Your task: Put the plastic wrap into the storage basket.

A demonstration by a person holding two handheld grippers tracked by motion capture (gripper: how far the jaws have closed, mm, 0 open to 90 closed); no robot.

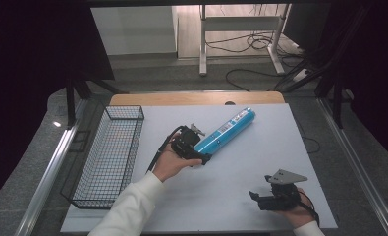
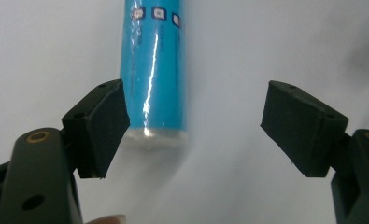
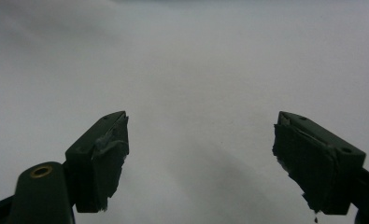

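We find the blue tube (image 1: 226,130) lying diagonally at the centre of the white table (image 1: 260,162), right of the wire basket (image 1: 110,155). The left gripper (image 2: 194,126) stands at its near end — jaws spread, tube against one jaw. The right gripper (image 3: 201,154), near right, gapes over bare table.

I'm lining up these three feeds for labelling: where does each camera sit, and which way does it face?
High view: fixed above the person's side, looking forward and down on the table; forearms, hands and both grippers show.
Left gripper view: rides the left gripper, looking along its open jaws at the blue tube.
Right gripper view: rides the right gripper, jaws open over bare table.
Shared: the high and left gripper views both show the tube.
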